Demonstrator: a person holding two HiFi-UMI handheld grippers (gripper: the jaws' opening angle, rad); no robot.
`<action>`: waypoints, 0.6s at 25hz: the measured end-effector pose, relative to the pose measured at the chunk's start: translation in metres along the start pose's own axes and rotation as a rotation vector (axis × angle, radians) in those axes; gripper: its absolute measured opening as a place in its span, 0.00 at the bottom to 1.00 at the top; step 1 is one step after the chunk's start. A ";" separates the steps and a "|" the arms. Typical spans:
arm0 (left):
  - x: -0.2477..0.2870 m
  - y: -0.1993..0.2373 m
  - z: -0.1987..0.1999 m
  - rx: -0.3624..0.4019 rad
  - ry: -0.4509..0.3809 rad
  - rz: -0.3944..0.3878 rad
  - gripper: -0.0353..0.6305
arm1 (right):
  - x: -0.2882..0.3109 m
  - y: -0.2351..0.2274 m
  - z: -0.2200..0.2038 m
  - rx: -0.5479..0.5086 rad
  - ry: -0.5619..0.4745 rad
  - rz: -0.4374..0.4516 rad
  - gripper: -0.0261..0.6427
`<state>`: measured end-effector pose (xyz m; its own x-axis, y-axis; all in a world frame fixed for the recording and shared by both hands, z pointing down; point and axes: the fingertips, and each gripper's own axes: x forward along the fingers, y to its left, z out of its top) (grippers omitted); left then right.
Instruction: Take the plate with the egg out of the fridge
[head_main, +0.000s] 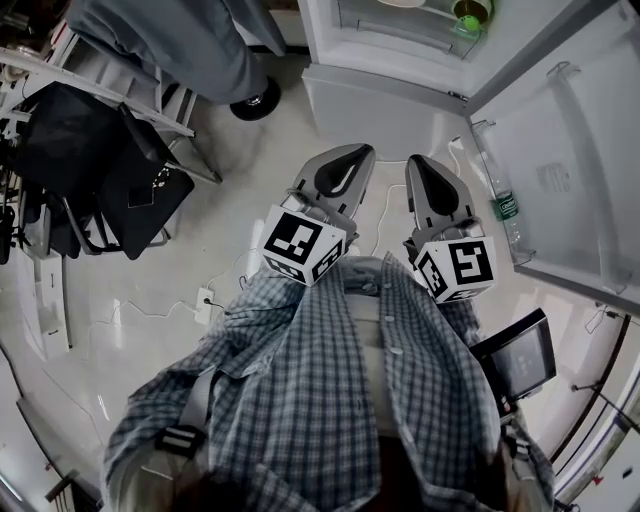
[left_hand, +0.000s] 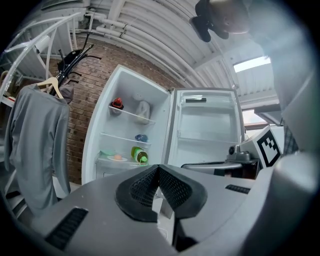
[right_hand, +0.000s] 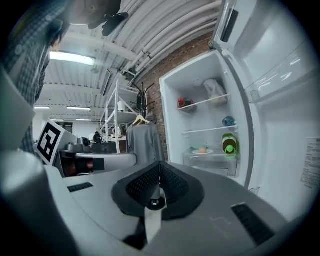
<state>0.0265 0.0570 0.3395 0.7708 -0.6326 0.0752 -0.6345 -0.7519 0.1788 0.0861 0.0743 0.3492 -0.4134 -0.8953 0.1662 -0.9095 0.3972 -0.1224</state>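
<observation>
Open fridge (right_hand: 197, 75) shelves the plate (right_hand: 202, 152) with egg (right_hand: 202, 149), well beyond left claw (left_hand: 159, 169) and right claw (right_hand: 160, 166), both closed, empty

Whoever's wearing this has a blue-grey and white plaid shirt (head_main: 330, 400) with a buttoned placket down the middle, filling the 6 o'clock half of the head view. A grey strap (head_main: 205, 395) with a black buckle (head_main: 180, 438) sits at 7 o'clock. The left gripper (head_main: 345, 165) and right gripper (head_main: 428, 182) are smooth light-grey shells with black insides. The left cube (head_main: 300, 245) and right cube (head_main: 457, 268) carry black-and-white square markers. Up close, the pads (left_hand: 145, 187) are black and cross-hatched, there's a dark slot (left_hand: 67, 227) at 8 o'clock, and the right one shows a round screw (right_hand: 154, 202) just below centre.
</observation>
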 end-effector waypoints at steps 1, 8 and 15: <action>0.000 0.000 -0.002 -0.002 0.005 0.004 0.06 | 0.000 0.000 0.001 0.002 0.004 0.002 0.05; 0.002 0.007 -0.001 -0.022 0.004 0.038 0.06 | -0.006 -0.008 -0.005 0.006 0.051 -0.006 0.05; 0.012 0.029 0.001 -0.028 0.008 0.046 0.06 | 0.005 -0.015 -0.007 0.029 0.029 -0.032 0.05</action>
<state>0.0176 0.0276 0.3450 0.7415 -0.6647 0.0916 -0.6674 -0.7166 0.2024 0.0972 0.0649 0.3587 -0.3860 -0.9007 0.1991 -0.9206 0.3625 -0.1448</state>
